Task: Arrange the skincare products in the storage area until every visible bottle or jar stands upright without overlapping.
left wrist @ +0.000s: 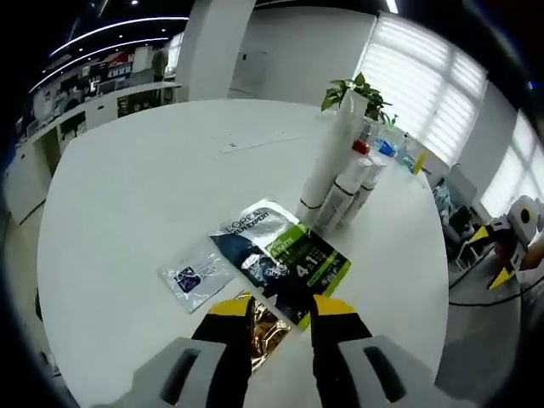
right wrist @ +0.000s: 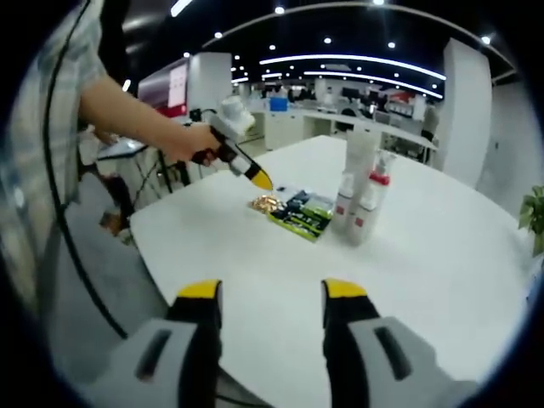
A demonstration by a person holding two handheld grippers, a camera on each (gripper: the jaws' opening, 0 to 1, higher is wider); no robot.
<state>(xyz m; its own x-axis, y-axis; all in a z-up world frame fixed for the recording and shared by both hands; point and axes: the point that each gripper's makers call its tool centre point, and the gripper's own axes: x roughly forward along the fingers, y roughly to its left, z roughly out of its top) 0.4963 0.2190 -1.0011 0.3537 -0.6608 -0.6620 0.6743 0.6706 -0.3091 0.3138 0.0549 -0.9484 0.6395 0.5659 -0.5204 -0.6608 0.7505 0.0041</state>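
White bottles (left wrist: 340,183), red-banded, upright in a touching row on the white bench (left wrist: 136,195). Green-black sachet (left wrist: 285,259), clear sachet (left wrist: 197,276) and gold sachet (left wrist: 263,327): all flat, near the bottles.

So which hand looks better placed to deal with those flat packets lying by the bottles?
Probably the left. Its tool hangs open right over the gold packet and the dark green sachet. The right tool is open too, but sits back near the table edge, well short of them.
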